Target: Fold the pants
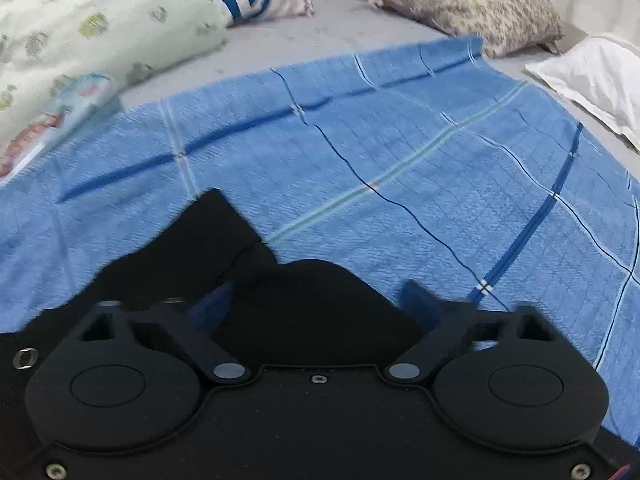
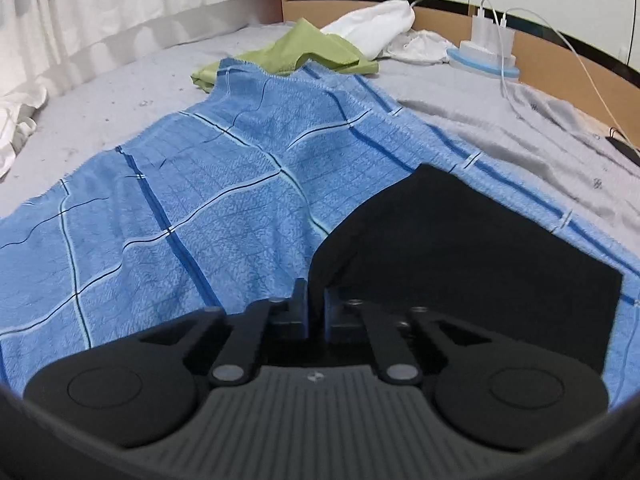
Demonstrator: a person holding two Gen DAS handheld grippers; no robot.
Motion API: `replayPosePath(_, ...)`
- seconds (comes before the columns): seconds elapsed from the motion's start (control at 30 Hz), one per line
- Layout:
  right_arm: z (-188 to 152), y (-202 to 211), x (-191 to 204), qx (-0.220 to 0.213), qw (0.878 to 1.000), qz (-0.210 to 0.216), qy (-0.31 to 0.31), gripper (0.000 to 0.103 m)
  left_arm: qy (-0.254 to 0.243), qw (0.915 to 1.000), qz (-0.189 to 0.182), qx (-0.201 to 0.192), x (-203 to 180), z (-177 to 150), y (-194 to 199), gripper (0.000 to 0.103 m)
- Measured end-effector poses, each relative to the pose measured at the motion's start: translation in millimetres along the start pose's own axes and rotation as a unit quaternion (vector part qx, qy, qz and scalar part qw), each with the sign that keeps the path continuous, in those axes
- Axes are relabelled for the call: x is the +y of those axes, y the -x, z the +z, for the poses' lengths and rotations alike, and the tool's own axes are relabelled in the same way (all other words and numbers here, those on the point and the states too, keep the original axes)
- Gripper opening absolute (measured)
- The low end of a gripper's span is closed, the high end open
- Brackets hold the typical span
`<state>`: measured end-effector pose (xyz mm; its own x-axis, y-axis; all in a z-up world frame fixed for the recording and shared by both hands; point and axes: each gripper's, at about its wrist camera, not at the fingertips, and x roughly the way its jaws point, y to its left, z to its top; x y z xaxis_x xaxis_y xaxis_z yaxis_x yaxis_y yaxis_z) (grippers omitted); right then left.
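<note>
A bed (image 2: 120, 92) with a grey sheet fills both views, and over it lies a blue checked blanket (image 1: 400, 152) whose near edges run out of the pictures. On the blanket lie the black pants (image 2: 460, 240). They are so dark that their seams and folds are hard to make out, and their near part is hidden behind the gripper bodies in both views.

At the far edges are a patterned pillow (image 1: 460, 4), a white pillow (image 1: 592, 76), a pale printed quilt (image 1: 80, 28), a green cloth (image 2: 296, 56) and a white charger block (image 2: 486, 32) with cables.

The left gripper (image 1: 320, 300) tilts down over the pants with its jaws apart, black cloth between them. Its blue fingertips (image 1: 420, 300) are blurred, and no pad is seen pressing on the cloth.

The right gripper (image 2: 316, 308) also tilts downward, its jaws drawn together on a raised edge of the pants.
</note>
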<state>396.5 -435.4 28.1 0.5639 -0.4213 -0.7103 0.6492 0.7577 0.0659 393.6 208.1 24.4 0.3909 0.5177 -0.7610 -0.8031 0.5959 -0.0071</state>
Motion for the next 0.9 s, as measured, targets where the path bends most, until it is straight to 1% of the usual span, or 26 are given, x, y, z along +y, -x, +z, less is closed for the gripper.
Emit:
replayPosePath(0.03,-1,4,-3,-0.001,1.000,0.001,0.004,0.005,-0.003,1.0000,-0.006,-0.006,3,-1,4,0.043)
replayPosePath(0.07,-2,8,-7,-0.002,1.000,0.003,0.005,0.004,-0.007,0.9998,-0.015,-0.010,7,-1,9,0.023)
replayPosePath(0.13,-4,18,-18,-0.004,1.000,0.012,0.004,0.004,-0.011,0.9989,-0.046,-0.007,16,0,17,0.004)
replayPosePath(0.23,-5,38,-40,-0.009,0.999,0.033,-0.005,0.004,-0.004,0.9978,-0.066,-0.009,31,-1,31,0.002)
replayPosePath(0.4,-10,76,-83,-0.017,0.998,0.065,-0.015,0.003,-0.013,0.9927,-0.114,-0.037,63,-3,67,0.002)
replayPosePath(0.57,-23,115,-131,-0.018,0.995,0.091,-0.034,0.003,-0.010,0.9886,-0.146,-0.035,110,-10,94,0.002)
replayPosePath(0.67,-40,141,-163,-0.018,0.994,0.105,-0.037,0.003,-0.013,0.9864,-0.160,-0.037,139,-18,108,0.002)
replayPosePath(0.73,-53,156,-181,-0.021,0.993,0.108,-0.035,0.003,-0.011,0.9843,-0.171,-0.041,162,-26,119,0.002)
replayPosePath(0.8,-72,173,-201,-0.032,0.994,0.096,-0.030,0.004,-0.002,0.9810,-0.185,-0.057,189,-39,132,0.002)
replayPosePath(0.9,-98,190,-222,-0.042,0.996,0.075,-0.014,0.004,-0.023,0.9787,-0.184,-0.089,218,-63,150,0.002)
